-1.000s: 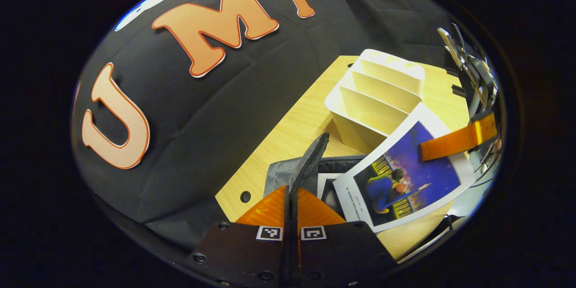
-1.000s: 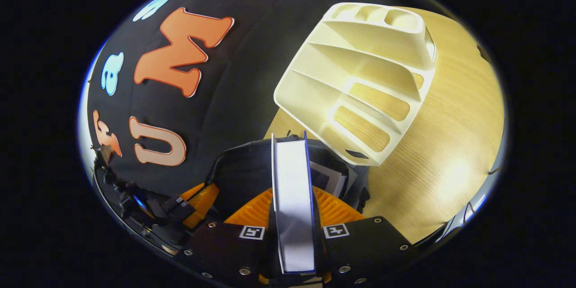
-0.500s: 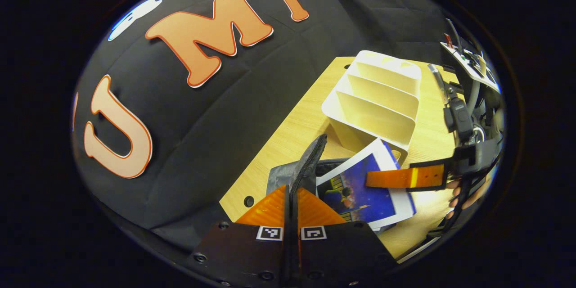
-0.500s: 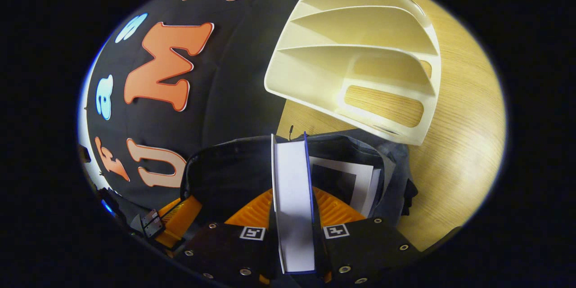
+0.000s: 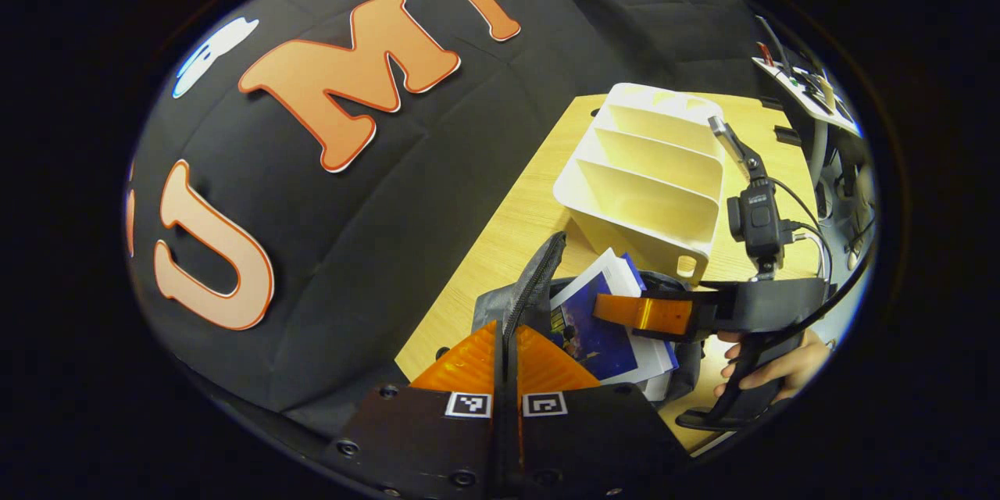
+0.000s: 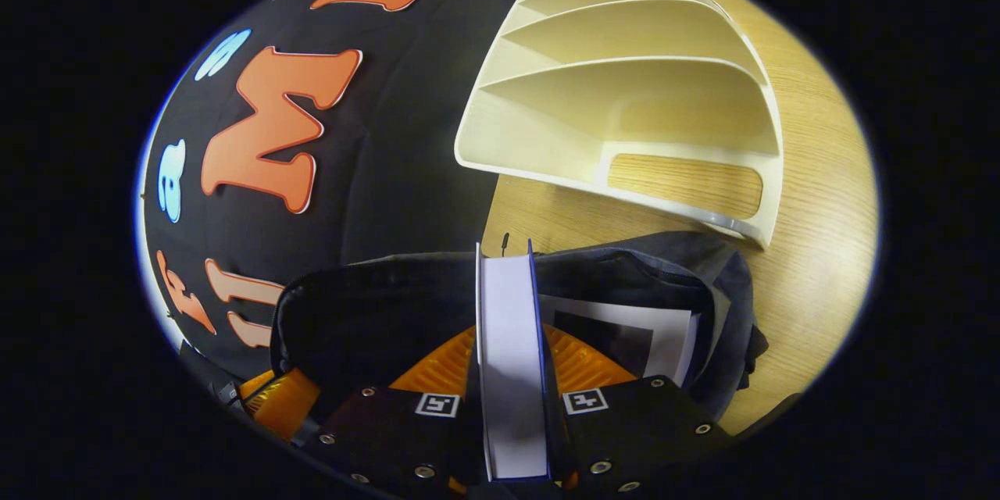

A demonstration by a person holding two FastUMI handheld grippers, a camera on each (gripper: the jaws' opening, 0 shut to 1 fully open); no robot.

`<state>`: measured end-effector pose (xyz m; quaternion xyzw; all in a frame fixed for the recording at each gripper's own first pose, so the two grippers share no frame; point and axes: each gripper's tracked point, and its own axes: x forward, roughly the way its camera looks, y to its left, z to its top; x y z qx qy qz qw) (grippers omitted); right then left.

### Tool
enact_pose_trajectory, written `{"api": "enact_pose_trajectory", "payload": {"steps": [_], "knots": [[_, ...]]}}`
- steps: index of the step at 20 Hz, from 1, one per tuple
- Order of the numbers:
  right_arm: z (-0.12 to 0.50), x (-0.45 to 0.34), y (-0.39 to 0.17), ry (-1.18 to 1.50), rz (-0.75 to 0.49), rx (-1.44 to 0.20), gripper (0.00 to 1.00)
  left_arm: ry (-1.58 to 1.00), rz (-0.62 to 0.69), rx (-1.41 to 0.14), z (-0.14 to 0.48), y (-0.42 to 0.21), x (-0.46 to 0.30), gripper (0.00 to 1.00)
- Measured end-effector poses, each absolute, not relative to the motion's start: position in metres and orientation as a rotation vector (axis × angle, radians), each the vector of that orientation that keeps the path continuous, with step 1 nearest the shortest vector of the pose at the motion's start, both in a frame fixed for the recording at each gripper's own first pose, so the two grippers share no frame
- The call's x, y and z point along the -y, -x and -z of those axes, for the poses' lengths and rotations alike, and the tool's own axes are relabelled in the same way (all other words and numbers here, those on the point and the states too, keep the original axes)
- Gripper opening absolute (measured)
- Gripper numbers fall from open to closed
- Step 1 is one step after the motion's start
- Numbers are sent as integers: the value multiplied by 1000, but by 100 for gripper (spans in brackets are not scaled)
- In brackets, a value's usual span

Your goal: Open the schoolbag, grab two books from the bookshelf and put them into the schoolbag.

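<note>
Pale wood-grain table [image 5: 508,226] fills the lower right of both views, its top lit warmly and bare around the things on it, with a small round hole near the edge by the left gripper. Behind it hangs the booth's black cloth wall [image 5: 406,195], quilted in soft folds and meeting the table's far edge. On the table stands a cream plastic bookshelf [image 5: 648,180] with slanted dividers and cut-out handles in its side; its slots look empty. Just in front of it, touching or nearly touching its base, lies the dark schoolbag [image 6: 703,281], its mouth open toward the grippers. The left gripper [image 5: 506,344] has its fingers pressed together on the schoolbag's zipper edge [image 5: 539,281], which stands up as a thin strip between them. The right gripper [image 6: 512,375] pinches a book [image 6: 508,344] by its covers, page edge toward the camera, and the book's far end sits inside the bag's mouth. In the left gripper view the book's blue cover [image 5: 601,328] tilts down into the bag beside the raised edge. A second book [image 6: 625,336] with a white cover and dark picture already lies in the bag. A hand [image 5: 773,367] grips the right gripper's handle, and cluttered equipment sits at the room's far right.
</note>
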<state>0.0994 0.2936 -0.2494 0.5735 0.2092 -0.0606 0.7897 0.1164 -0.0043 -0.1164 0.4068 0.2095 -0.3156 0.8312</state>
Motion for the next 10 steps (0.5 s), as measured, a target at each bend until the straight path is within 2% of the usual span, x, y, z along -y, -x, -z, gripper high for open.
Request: {"api": "enact_pose_trajectory", "payload": {"steps": [4,6,10], "knots": [[265,-300,-105,-1200,158,-490,34,-875,684,-442,112,-101,12,1],[282,-303,-94,-1174,193,-572,42,-833,702,-474,109,-103,12,1],[295,-301,-60,-1166,208,-687,72,-773,677,-500,118,-120,-1,1]]}}
